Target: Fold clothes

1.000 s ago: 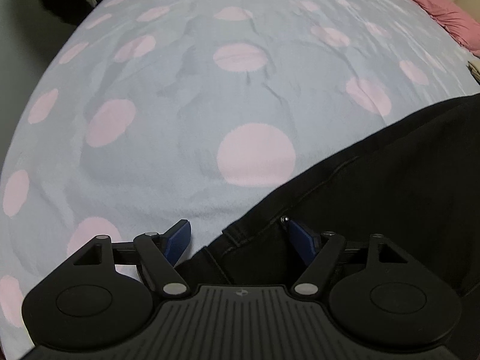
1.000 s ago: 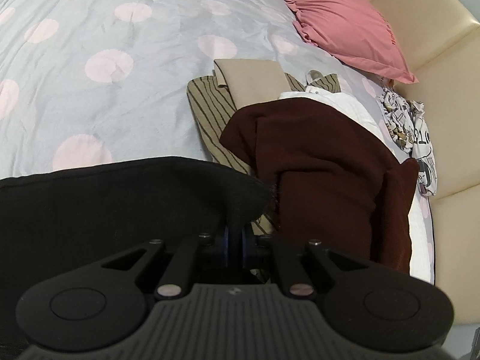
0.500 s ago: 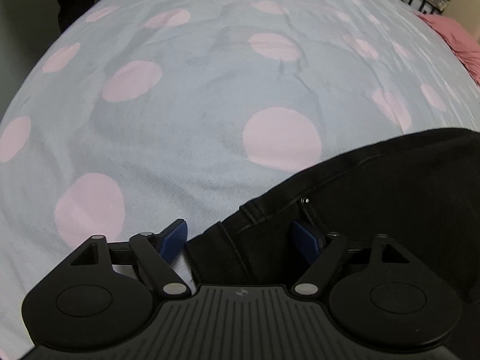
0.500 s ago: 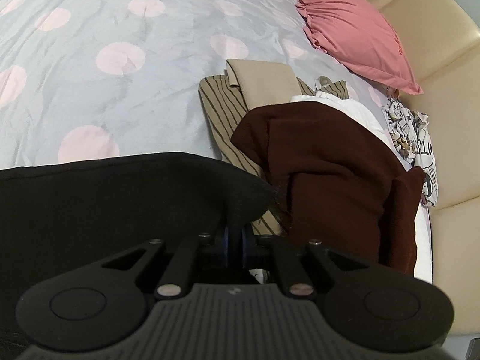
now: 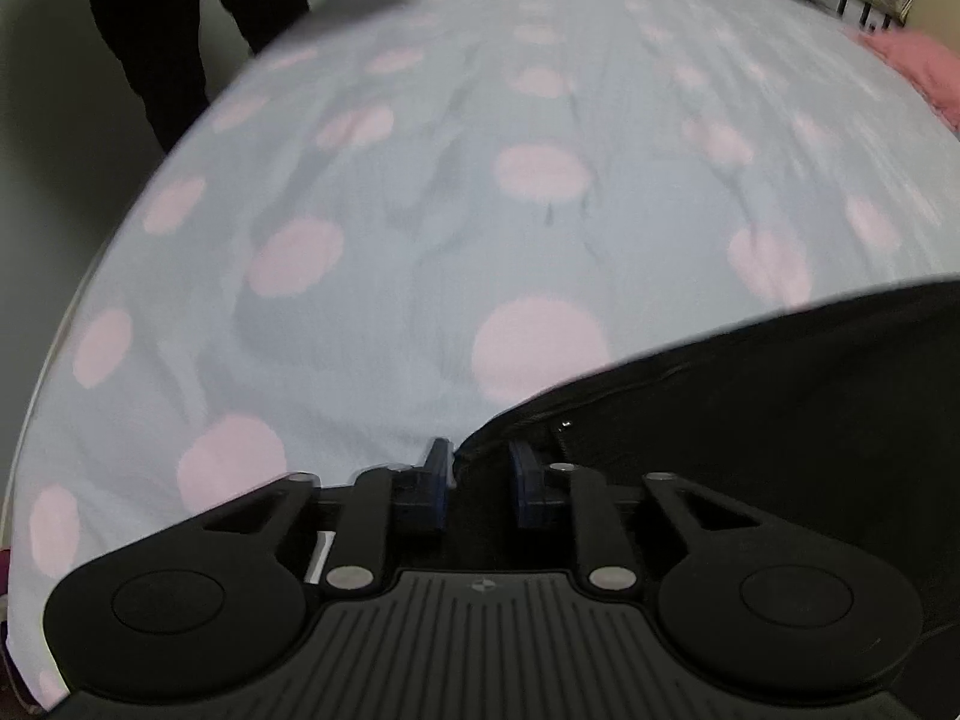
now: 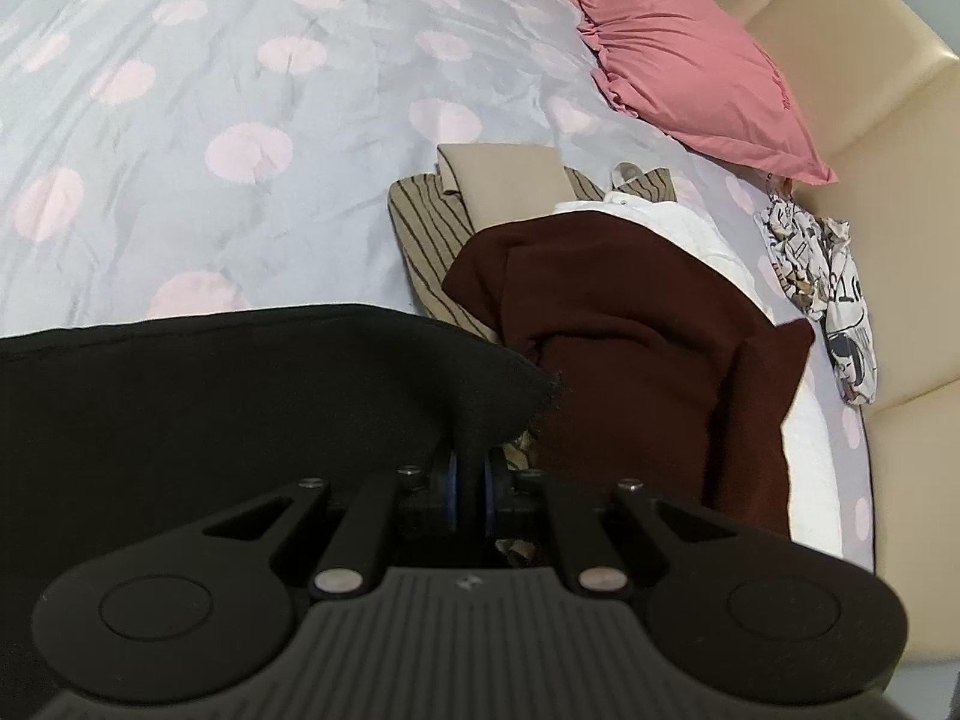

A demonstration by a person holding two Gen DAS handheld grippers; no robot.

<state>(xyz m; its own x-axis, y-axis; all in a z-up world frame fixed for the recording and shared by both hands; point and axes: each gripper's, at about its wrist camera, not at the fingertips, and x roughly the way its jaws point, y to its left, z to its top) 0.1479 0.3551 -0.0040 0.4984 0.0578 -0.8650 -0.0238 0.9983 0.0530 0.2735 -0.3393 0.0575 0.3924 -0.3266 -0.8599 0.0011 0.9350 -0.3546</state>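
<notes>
**Left jaws now narrower at the trouser edge**

A second ago my left gripper (image 5: 477, 468) had its blue fingers (image 5: 437, 471) wide apart, one on each side of the seam of the black trousers (image 5: 750, 420). Now the fingers stand much closer, with only a small gap between them, and the corner of the trousers sits in that gap. I cannot tell if the pads already press the cloth. The left view is also blurred now and looks further over the bed, so dark legs of a person (image 5: 180, 18) show at the far side; before, they were mostly out of the picture.

My right gripper (image 6: 471, 483) is as before: its jaws are together, clamped on a fold of the black trousers (image 6: 240, 396), which rises from the fingers and spreads to the left.

The trousers lie on the near part of the spotted sheet (image 5: 420, 240). Their upper edge runs as a line from my left fingers up to the right. In the right view the frayed corner of the trousers ends just beside the dark red garment (image 6: 630, 348).

Beyond the trouser edge the sheet is open and wide on the left and in the middle. To the right the room is narrow: the red garment lies over a striped cloth (image 6: 426, 240), a beige piece (image 6: 510, 180) and a white one (image 6: 678, 228). Further off are the pink pillow (image 6: 678, 66) and the cream headboard (image 6: 888, 138).
</notes>
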